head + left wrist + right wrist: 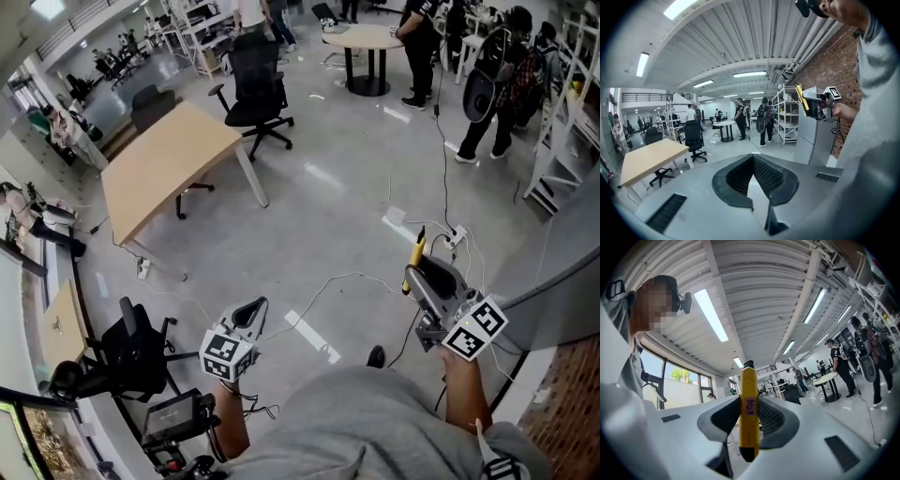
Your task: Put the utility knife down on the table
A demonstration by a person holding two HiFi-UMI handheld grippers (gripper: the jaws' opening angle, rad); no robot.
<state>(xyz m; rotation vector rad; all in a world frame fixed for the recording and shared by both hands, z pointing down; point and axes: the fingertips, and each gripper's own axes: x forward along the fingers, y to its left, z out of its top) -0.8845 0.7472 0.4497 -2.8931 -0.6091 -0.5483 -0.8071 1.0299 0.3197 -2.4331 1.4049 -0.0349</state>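
Note:
The yellow utility knife stands upright between the jaws of my right gripper, which is shut on it at mid-body, high above the floor. In the right gripper view the knife fills the centre with its black tip up, clamped in the right gripper. My left gripper is held low at the left with its jaws shut and nothing in them; its own view shows the pads meeting at their tips. The wooden table stands well ahead to the left, also visible as the table.
A black office chair stands behind the wooden table and another chair is near my left. Cables and a power strip lie on the concrete floor. People stand by a round table. A grey cabinet is at my right.

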